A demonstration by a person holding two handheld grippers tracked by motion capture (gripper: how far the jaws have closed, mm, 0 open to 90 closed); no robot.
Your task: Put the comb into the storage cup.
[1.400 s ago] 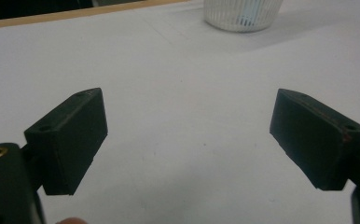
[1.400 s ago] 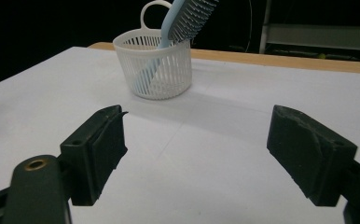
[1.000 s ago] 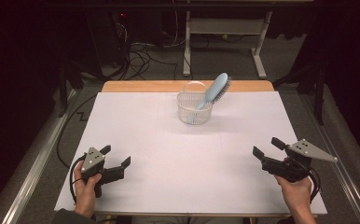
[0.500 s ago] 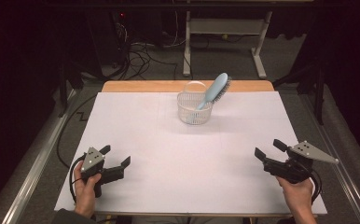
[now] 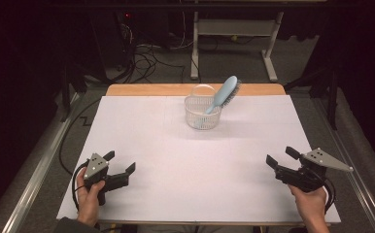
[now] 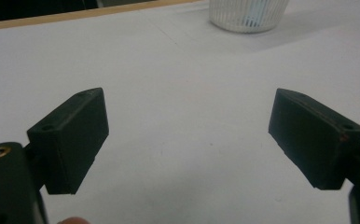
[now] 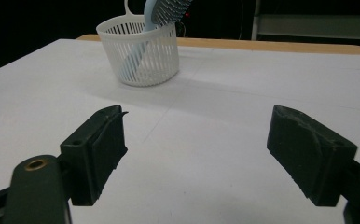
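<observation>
White mesh basket (image 5: 202,112) near table (image 5: 185,170) far edge, light-blue hairbrush (image 5: 224,93) leaning handle-down inside, left hand-held gripper (image 5: 120,163) and right hand-held gripper (image 5: 281,158) at near corners, both spread wide, empty.

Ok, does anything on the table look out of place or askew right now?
Only one thing: the light blue hairbrush stands handle-down in the small white basket, leaning over the rim with its bristled head sticking out. Nothing looks spilled or damaged.
</observation>
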